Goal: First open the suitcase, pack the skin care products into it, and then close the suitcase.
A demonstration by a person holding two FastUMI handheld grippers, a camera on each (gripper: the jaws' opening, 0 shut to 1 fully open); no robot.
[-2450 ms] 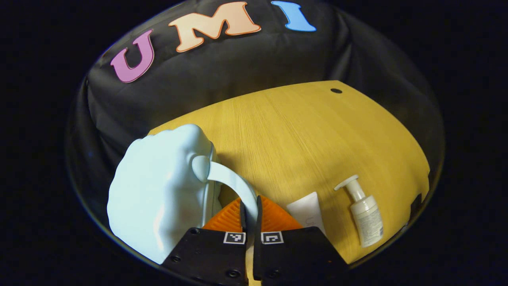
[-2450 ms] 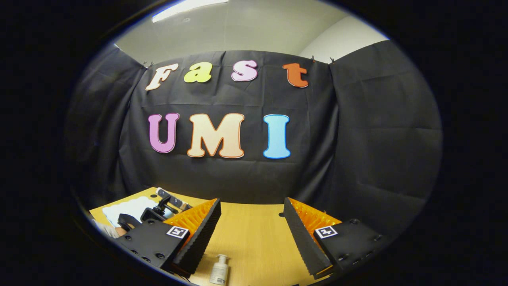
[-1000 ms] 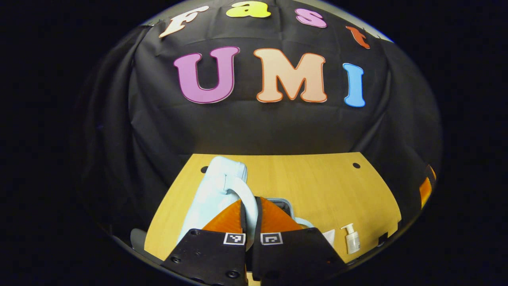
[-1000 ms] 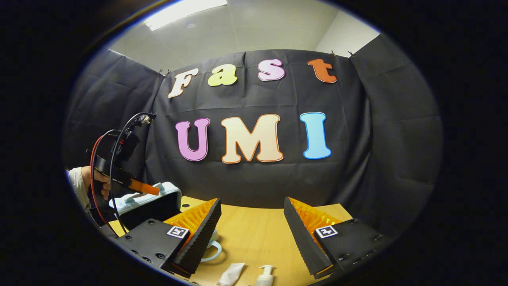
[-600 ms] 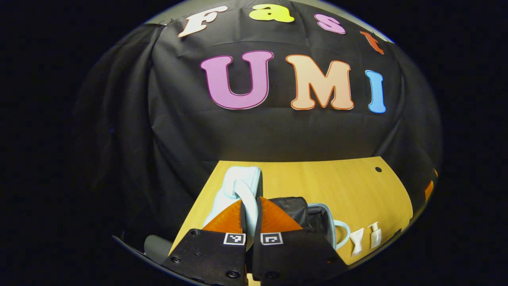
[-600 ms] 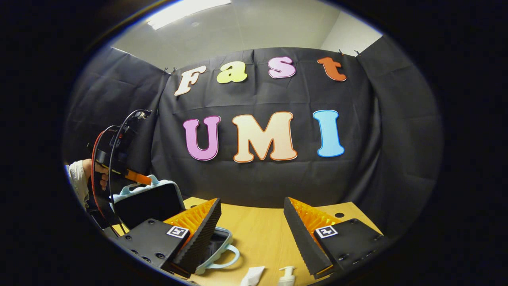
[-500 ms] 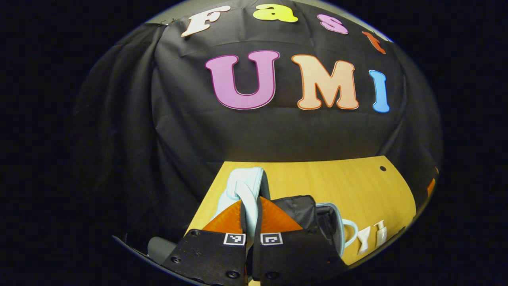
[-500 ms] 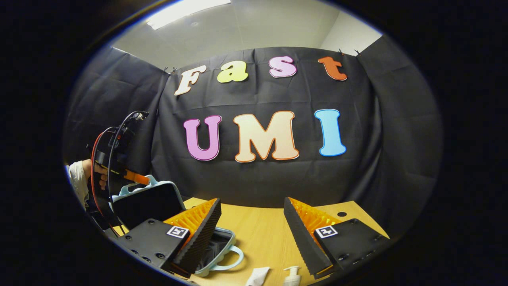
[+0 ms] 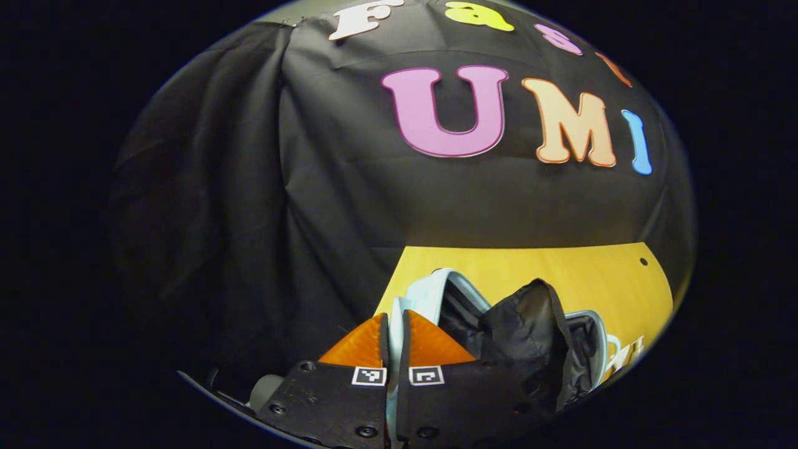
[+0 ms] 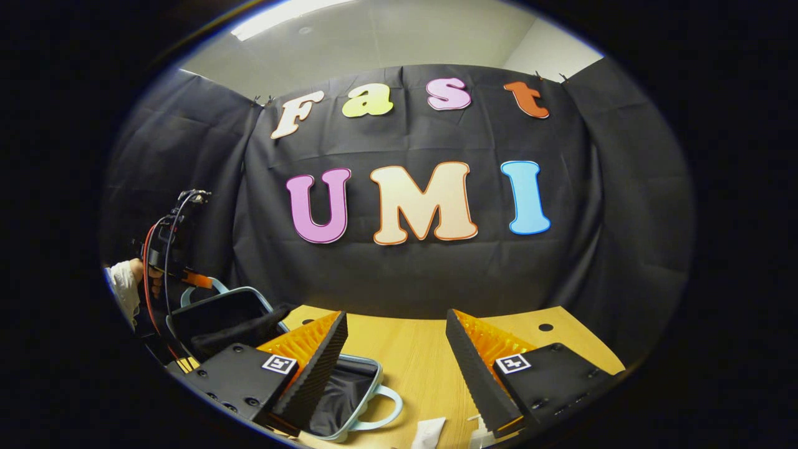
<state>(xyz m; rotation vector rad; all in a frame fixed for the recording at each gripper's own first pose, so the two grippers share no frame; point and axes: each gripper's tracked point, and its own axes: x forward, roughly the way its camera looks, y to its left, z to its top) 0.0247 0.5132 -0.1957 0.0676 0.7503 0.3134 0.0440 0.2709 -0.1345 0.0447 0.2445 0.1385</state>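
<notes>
Your left claw (image 9: 391,349) is pinched on the pale blue handle (image 9: 395,324) of the suitcase lid (image 9: 436,293); both fingers press on the strap, which runs up between them. Just past the fingers, the lid stands raised and tilted back, with its black lining (image 9: 530,330) bulging out toward the base.

In the right gripper view, your right claw (image 10: 396,368) is spread wide and holds nothing; it hangs above the bench (image 10: 411,355). Directly beyond its left finger lies the base of the suitcase (image 10: 349,399), open, dark inside, with its second handle loop (image 10: 383,405) resting on the bench. A white tube (image 10: 429,432) lies just beside that loop, and a pump bottle (image 10: 480,433) sits near it, mostly hidden behind the right finger. Farther off at the left, a hand (image 10: 128,277) holds the left claw at the raised lid (image 10: 218,312).

The step in hand is opening the suitcase; judged from the lid angle, it is nearly complete. Nothing is packed yet.

Next, lay the lid back until it stays open unaided, then release the handle. Lower the right claw onto the tube, which is the nearest product.
</notes>
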